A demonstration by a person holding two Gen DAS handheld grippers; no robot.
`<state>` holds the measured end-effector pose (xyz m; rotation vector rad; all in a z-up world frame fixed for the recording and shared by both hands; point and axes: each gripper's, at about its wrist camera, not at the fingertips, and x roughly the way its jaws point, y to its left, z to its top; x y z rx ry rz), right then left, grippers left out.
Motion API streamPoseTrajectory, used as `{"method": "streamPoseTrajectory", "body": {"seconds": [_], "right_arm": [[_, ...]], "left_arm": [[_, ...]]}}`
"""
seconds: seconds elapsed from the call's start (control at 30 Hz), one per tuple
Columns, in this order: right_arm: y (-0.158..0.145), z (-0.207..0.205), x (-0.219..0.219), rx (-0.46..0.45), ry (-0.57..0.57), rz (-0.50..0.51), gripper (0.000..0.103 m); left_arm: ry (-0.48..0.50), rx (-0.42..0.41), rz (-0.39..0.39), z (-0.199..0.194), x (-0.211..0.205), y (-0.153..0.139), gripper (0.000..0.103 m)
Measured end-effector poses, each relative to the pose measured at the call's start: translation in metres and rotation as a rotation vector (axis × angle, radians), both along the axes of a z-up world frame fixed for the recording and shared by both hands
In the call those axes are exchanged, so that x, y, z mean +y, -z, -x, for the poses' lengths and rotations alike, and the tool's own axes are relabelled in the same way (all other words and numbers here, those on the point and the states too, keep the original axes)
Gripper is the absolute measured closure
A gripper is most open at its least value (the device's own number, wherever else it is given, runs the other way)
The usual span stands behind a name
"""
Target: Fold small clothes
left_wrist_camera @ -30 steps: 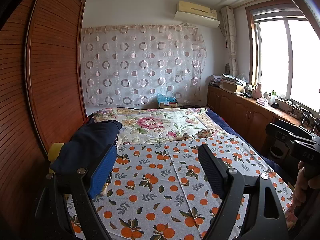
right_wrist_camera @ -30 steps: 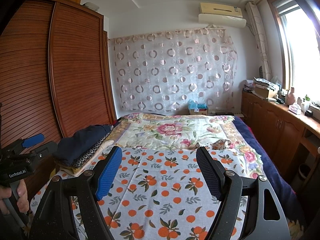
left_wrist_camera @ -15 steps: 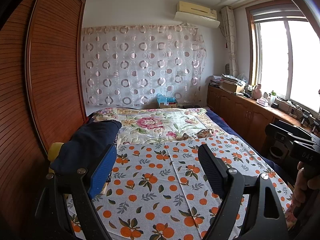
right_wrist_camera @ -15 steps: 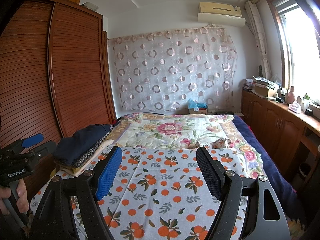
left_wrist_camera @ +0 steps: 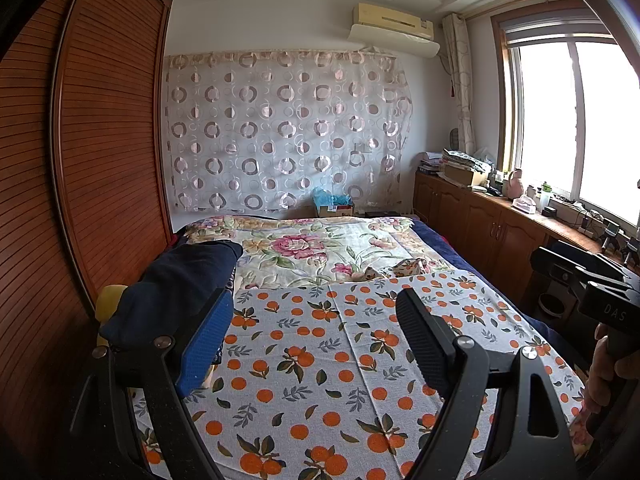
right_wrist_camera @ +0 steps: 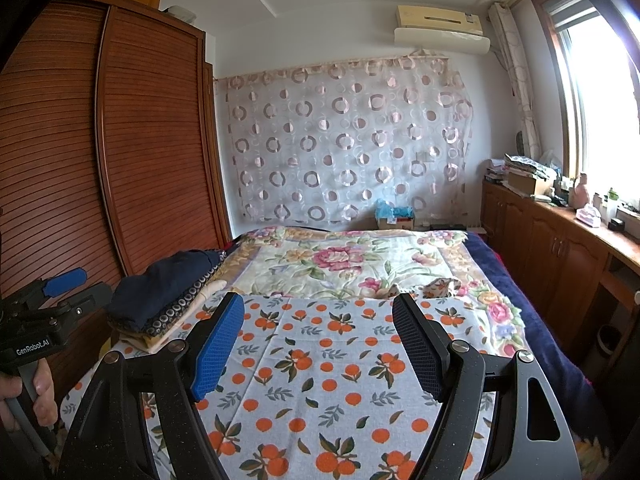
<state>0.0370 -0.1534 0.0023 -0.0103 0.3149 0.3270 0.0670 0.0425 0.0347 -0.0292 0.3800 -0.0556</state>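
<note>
Both: left tool (left_wrist_camera: 314, 334), right tool (right_wrist_camera: 318, 338) wide, empty.

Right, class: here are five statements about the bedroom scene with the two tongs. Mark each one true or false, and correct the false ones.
1. Both tongs, left and right, stand open with nothing between them. True.
2. The stack of clothes sits on the window side of the bed. False: it sits on the wardrobe side.
3. The top garment of that stack is dark navy. True.
4. The orange-print cloth is crumpled into a ball. False: it lies spread flat.
5. The left tongs grip the cloth's edge. False: they hover above it, touching nothing.
</note>
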Motion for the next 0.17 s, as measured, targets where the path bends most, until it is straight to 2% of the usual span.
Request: {"method": "streamPoseTrajectory", "body": {"seconds": [0.17], "right_arm": [[0.0005,0.0002,0.0009,-0.001,0.003,0.0,0.025]], "left_arm": [[0.0,0.001,0.0,-0.0002,-0.0001,0.0007,0.019]]}}
